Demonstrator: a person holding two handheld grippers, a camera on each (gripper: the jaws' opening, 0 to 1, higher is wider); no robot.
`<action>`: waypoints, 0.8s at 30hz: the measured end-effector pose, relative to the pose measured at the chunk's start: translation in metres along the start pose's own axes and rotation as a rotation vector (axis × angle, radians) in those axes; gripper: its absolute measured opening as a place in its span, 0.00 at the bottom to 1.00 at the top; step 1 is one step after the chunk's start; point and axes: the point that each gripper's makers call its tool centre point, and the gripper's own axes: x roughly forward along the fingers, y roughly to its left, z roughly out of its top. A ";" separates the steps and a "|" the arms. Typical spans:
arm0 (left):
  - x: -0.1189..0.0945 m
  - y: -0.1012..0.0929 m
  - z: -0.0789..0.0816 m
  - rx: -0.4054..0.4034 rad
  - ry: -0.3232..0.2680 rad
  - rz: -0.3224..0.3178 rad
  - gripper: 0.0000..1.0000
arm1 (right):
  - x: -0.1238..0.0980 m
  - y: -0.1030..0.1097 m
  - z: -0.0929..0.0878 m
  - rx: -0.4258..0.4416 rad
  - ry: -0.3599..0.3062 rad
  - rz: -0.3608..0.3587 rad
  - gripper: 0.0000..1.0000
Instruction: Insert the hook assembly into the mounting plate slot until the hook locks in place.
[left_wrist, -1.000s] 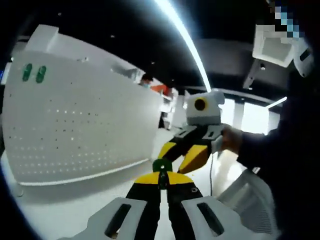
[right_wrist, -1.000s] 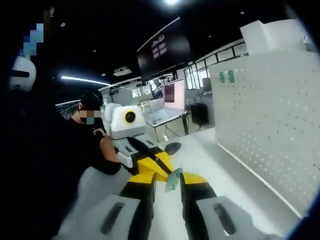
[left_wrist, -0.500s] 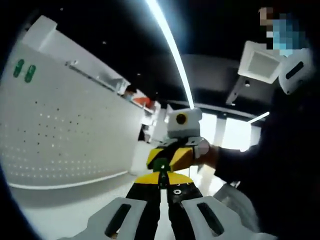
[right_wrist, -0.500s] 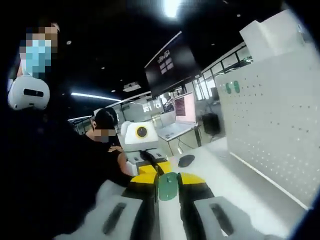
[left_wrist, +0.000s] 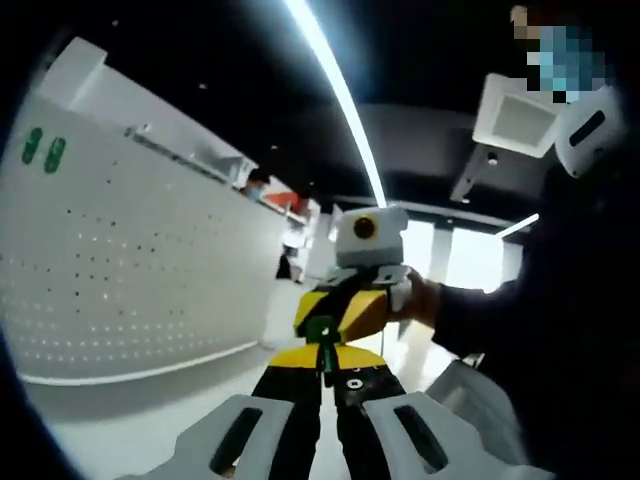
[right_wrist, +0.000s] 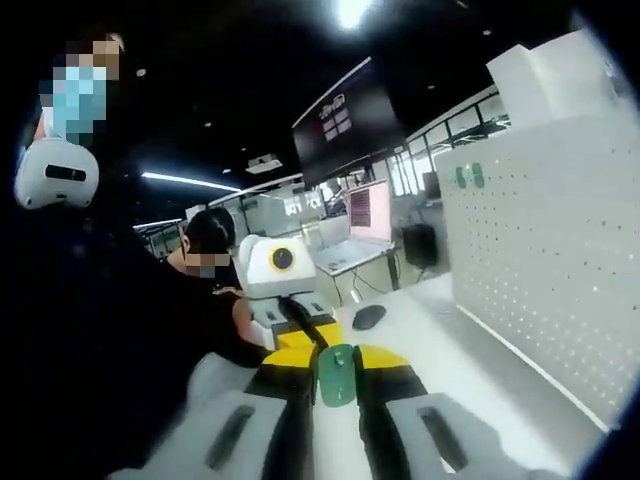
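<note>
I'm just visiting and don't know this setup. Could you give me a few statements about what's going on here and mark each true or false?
1. The right gripper holds a small green plastic hook piece between its jaws. True.
2. The white perforated pegboard panel has no hooks on it. False: two green hooks sit near its top.
3. The left gripper is wide open. False: its jaws are closed on a thin green part.
4. A dark computer mouse lies on the white table. True.
</note>
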 end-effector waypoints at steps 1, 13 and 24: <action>0.000 0.000 0.000 0.001 -0.001 0.004 0.03 | 0.001 -0.001 0.001 -0.005 -0.003 -0.003 0.13; -0.008 0.021 0.002 0.020 -0.001 0.112 0.03 | -0.009 -0.020 0.014 -0.052 -0.052 -0.134 0.17; -0.023 0.054 0.005 0.110 0.013 0.312 0.03 | -0.023 -0.075 0.010 -0.133 -0.033 -0.478 0.18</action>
